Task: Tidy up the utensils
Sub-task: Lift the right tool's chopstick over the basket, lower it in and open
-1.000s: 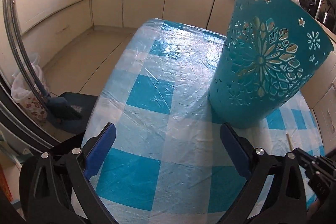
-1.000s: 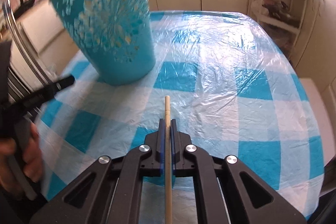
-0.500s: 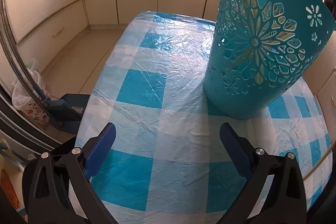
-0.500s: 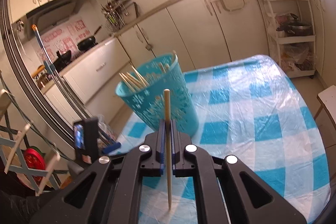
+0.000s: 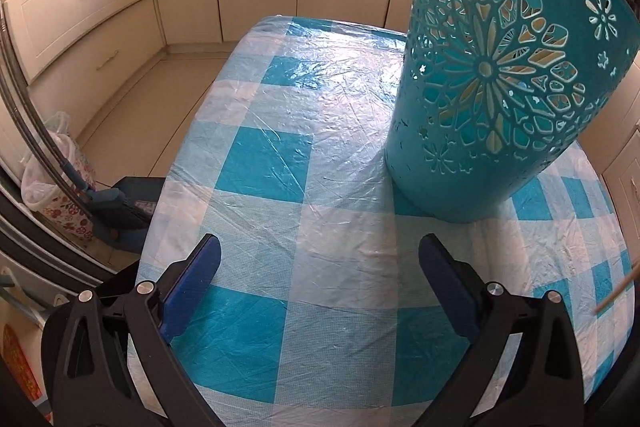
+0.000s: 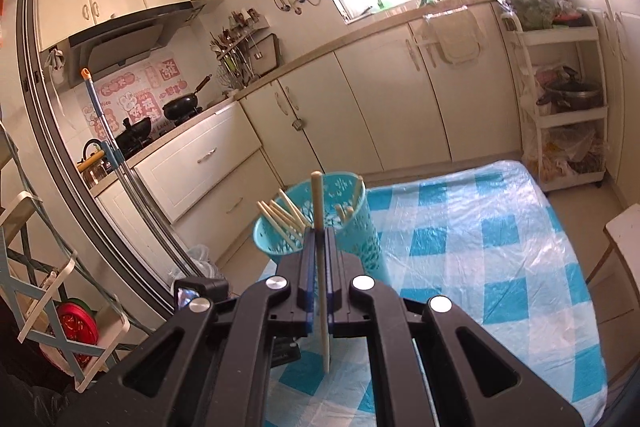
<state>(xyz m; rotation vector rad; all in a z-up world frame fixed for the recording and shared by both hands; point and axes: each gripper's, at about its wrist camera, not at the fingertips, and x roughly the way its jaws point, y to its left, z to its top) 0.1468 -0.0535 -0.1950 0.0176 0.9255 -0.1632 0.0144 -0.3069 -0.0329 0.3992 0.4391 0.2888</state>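
Wooden, light and stiff, the pale chopstick [image 6: 320, 251] sits pinched mid-shaft in my right tongs [image 6: 319, 247] (left tongs [image 5: 318, 269] gape empty).

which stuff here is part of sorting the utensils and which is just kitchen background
Part of the job:
- chopstick clamped in the right gripper
- teal basket holding more chopsticks
- left gripper, open, empty

Just lying about:
- wok
- mop
- shelf cart
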